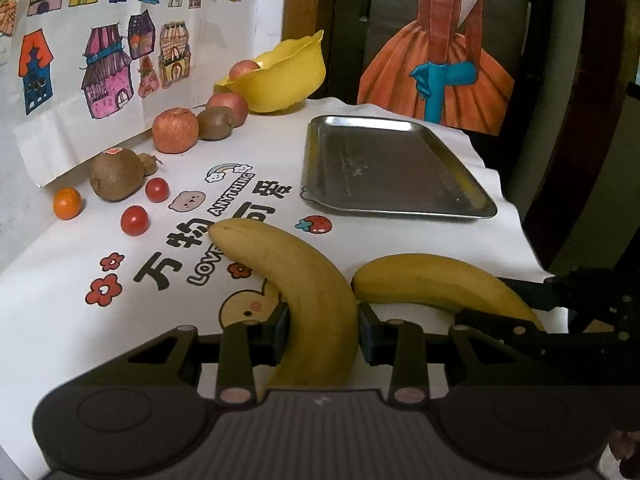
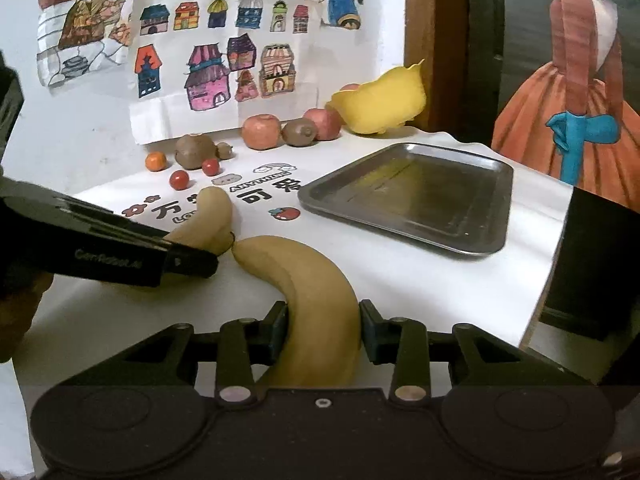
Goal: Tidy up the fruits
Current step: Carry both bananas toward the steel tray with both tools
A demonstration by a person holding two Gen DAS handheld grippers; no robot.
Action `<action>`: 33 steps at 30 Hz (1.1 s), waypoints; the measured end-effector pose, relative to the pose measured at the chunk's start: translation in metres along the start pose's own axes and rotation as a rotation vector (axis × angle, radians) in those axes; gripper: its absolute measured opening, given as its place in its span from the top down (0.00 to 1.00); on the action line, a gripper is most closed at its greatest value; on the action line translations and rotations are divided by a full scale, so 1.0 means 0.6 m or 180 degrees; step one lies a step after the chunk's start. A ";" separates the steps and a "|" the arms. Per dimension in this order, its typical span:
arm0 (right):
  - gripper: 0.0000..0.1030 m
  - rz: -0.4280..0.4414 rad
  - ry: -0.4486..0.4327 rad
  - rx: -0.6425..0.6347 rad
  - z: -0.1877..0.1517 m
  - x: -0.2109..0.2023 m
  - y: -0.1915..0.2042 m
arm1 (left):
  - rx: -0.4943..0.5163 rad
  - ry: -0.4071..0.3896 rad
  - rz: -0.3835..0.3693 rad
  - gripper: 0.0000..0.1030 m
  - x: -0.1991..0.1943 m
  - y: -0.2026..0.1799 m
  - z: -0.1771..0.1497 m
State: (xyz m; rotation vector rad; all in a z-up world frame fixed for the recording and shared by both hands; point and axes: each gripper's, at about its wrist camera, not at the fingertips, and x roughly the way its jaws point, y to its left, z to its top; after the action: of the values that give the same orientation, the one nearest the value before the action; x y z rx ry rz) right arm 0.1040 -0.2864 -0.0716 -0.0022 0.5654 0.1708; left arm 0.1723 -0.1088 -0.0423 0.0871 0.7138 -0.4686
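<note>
- Left gripper [image 1: 322,334] was clamped on the left banana [image 1: 296,280], pads pressed on both flanks near its lower end (no gap visible either side).
- Right gripper [image 2: 324,330] was likewise closed on the right banana [image 2: 316,296], gripped low on its curve.
- Left banana's long axis ran forward from the left jaws, arcing away to the left; its tip pointed toward the printed lettering on the white table cover [image 1: 60,340].
- Right banana arced forward and left from the right jaws; its far tip sat touching, or just beside, the left banana (cannot tell which).
- Key relation: the steel tray [image 1: 316,160] lay ahead and to the right of both grippers, empty, long side running away from them. The right gripper looked nearer to it, so my guess is that banana goes first.
- Whether either banana was lifted or resting on the cover: cannot tell.
- Bananas looked ripe yellow, smooth, unbruised, firm enough for a side grip (right-wrist view renders them duller, a colour cast).
- Other fruit was far ahead-left, along the wall: two cherry tomatoes [image 1: 135,220], a small orange [image 1: 67,203], a large kiwi [image 1: 116,174], an apple [image 1: 175,130], a second kiwi [image 1: 216,122] and another apple behind it.
- Yellow bowl [image 1: 288,80] stood furthest ahead, an apple inside it.
- Judgement: sorting barely begun.
</note>
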 end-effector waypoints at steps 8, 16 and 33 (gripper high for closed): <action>0.61 -0.0012 -0.0074 0.0117 -0.003 -0.005 -0.013 | 0.0115 -0.0027 -0.0015 0.62 0.003 -0.018 -0.004; 0.61 -0.0106 -0.0121 0.0207 -0.002 -0.012 -0.033 | 0.0064 -0.0133 -0.0042 0.63 -0.002 -0.020 -0.011; 0.61 -0.0006 -0.0352 0.0595 0.016 -0.025 -0.083 | 0.0017 -0.0551 -0.0240 0.63 -0.001 -0.038 0.039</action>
State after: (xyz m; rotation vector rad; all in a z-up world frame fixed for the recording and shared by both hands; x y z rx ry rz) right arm 0.1045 -0.3372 -0.0579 0.1871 0.4694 0.1150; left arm 0.1762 -0.1348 -0.0225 0.0242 0.5471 -0.5434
